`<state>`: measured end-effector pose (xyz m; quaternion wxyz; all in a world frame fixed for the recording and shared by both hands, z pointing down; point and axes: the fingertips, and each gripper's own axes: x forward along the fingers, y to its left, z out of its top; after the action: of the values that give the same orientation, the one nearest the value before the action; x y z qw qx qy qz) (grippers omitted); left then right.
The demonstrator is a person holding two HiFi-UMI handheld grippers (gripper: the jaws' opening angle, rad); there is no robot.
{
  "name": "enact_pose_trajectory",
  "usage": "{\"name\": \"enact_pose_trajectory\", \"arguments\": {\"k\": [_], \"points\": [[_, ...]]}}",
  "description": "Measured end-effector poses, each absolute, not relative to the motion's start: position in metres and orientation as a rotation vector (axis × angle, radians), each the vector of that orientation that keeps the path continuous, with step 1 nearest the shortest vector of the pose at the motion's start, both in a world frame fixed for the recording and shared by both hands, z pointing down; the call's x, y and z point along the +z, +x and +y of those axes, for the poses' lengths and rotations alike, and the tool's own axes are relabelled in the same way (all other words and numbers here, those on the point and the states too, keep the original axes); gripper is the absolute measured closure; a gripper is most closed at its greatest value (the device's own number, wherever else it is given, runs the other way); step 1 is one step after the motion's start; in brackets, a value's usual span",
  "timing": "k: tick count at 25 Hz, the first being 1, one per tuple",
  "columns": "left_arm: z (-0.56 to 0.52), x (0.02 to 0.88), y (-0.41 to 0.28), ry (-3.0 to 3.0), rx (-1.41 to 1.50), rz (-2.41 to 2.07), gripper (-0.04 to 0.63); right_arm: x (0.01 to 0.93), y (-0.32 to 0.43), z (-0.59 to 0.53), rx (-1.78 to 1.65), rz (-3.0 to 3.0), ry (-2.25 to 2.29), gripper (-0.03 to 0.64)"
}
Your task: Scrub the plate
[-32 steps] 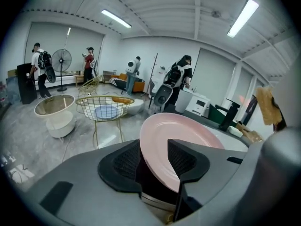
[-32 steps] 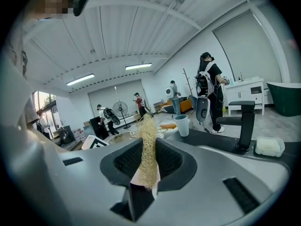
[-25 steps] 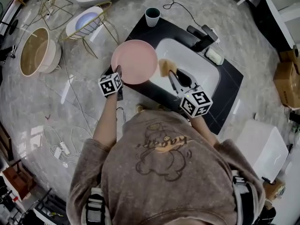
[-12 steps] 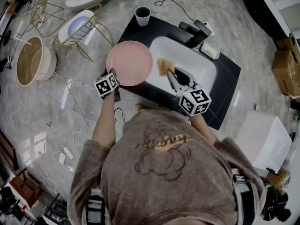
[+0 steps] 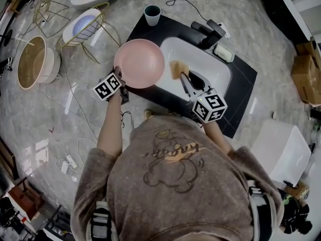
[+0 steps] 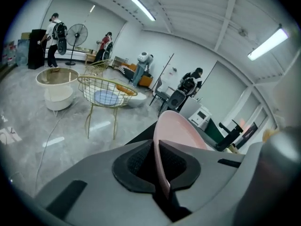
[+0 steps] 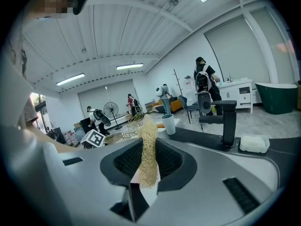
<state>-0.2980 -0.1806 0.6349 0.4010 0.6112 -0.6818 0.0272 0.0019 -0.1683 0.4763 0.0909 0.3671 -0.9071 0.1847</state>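
Head view: pink plate (image 5: pixel 139 63) upper centre, over the left edge of the dark surface (image 5: pixel 241 104) beside the sink (image 5: pixel 210 70). The left gripper (image 5: pixel 118 76) is at its lower-left rim. The right gripper (image 5: pixel 182 77) carries the sponge (image 5: pixel 175 68) over the basin, just right of the plate, apart from it. Left gripper view: jaws have just been closing and now pinch the plate rim, seen edge-on; only here is that contact clear. Right gripper view: jaws clamp the fibrous sponge, faucet (image 7: pixel 228 121) at right; the plate is hardly visible. Step, I judge: plate secured, scrubbing not yet begun. Next move: bring the sponge onto the plate face and rub.
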Motion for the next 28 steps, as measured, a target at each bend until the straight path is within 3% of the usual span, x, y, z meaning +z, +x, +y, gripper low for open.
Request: {"name": "enact_pose_trajectory", "arguments": {"k": [28], "points": [[-0.162,0.500,-0.164,1.830,-0.092,-1.622,0.563,0.478,-0.048,-0.149,0.154,-2.643,0.731,0.537]]}}
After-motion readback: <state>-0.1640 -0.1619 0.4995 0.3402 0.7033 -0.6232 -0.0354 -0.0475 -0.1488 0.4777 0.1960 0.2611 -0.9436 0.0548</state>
